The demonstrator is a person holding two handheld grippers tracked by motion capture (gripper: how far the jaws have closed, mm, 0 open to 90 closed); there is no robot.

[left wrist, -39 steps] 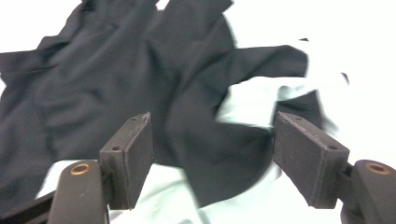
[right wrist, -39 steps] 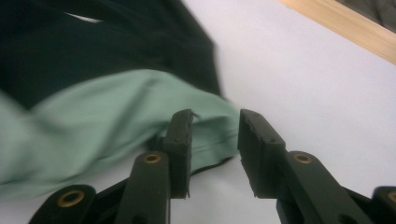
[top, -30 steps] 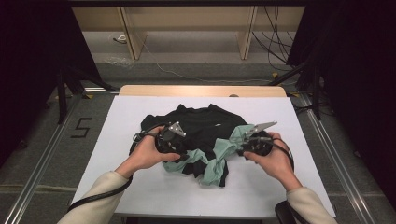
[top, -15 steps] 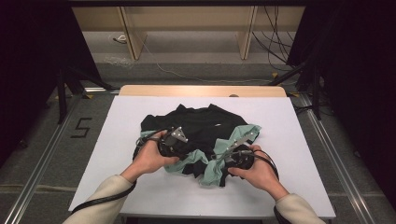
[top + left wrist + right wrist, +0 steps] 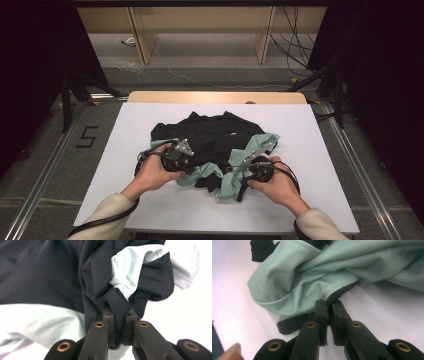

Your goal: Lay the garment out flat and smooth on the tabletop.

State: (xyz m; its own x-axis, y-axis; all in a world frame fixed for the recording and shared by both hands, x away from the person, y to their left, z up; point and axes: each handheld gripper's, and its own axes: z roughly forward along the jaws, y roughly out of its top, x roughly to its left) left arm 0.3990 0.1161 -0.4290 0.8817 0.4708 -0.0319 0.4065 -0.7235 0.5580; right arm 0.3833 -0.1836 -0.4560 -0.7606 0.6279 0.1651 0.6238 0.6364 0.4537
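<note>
A crumpled black shirt (image 5: 215,132) with mint-green panels (image 5: 227,185) lies in the middle of the white table (image 5: 150,205). My left gripper (image 5: 194,167) is at the shirt's near left edge. In the left gripper view it (image 5: 117,312) is shut on a fold of black cloth (image 5: 100,277). My right gripper (image 5: 233,172) is at the near right edge. Its jaws have just been closing, and in the right gripper view it (image 5: 329,305) pinches the black hem beside bunched green cloth (image 5: 294,290).
A wooden strip (image 5: 215,96) runs along the table's far edge. Bare white tabletop surrounds the shirt on all sides. Metal rails (image 5: 45,170) flank the table on the floor, and shelf legs (image 5: 142,40) with cables stand behind it.
My right hand has moved left and nearer to the table's front edge, onto the green bunch. Both grippers' jaws have closed on the shirt's cloth. The left hand stayed in place.
</note>
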